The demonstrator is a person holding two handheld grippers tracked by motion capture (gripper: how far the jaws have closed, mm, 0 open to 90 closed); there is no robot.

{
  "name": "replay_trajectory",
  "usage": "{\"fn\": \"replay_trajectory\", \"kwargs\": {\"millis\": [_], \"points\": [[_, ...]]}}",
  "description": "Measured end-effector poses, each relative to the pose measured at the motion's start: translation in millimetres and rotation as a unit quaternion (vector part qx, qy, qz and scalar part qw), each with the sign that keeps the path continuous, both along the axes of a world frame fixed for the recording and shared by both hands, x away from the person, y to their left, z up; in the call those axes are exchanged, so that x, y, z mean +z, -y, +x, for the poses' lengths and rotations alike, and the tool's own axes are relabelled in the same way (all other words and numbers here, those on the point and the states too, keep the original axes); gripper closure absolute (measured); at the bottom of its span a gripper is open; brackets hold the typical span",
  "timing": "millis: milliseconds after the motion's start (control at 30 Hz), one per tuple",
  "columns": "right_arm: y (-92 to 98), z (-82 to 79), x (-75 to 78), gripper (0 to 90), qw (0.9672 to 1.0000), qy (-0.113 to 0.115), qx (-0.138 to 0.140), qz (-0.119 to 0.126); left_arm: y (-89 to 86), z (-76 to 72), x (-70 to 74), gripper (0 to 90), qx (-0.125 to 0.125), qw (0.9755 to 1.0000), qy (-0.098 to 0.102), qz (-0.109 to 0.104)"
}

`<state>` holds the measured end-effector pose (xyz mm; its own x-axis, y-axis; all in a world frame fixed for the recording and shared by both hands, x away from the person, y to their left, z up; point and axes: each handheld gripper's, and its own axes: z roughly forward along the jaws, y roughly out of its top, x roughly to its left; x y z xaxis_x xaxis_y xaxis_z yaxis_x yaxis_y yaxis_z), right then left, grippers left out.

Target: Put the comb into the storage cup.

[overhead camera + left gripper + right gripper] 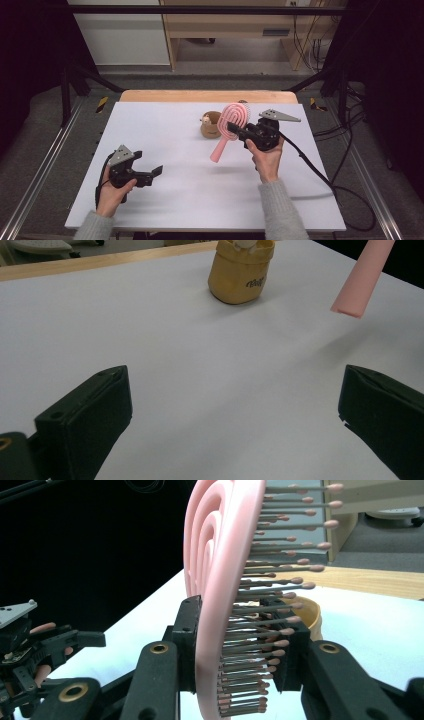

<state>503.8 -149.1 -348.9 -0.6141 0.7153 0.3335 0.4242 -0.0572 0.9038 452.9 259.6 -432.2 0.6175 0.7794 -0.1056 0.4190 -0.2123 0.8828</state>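
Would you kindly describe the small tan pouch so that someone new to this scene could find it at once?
Start at the white table and look toward its far wooden edge. There, just beyond the head of the pink hairbrush clamped in the right gripper, stands the tan pouch. It is the one thing resting on the table, squat, open-topped, with dark lettering on its side and something pale peeking out.

One pink hairbrush (231, 127), clamped between the fingers of the right gripper (243, 132). One tan pouch (211, 124), just beyond those fingers. Two grippers in all; the left gripper (155, 171) has nothing between its spread fingers. One white table (165, 140).
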Motion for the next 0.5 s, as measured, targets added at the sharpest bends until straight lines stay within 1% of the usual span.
{"fn": "replay_trajectory", "kwargs": {"millis": [200,300,500], "points": [[-3.2,2.6,4.8,62.9,0.9999,0.009,-0.005,-0.005,-8.7,-1.9,-5.3,0.8,0.004,0.9999,0.0,0.011],[-3.9,4.0,6.9,62.9,1.0,0.008,-0.006,-0.001,-12.0,-3.2,-7.1,0.8,0.005,0.9999,-0.001,0.009],[-3.9,7.4,10.6,62.9,0.9998,0.014,-0.012,-0.002,-19.6,-4.5,-9.9,0.8,0.01,0.9999,-0.003,0.008]]}}
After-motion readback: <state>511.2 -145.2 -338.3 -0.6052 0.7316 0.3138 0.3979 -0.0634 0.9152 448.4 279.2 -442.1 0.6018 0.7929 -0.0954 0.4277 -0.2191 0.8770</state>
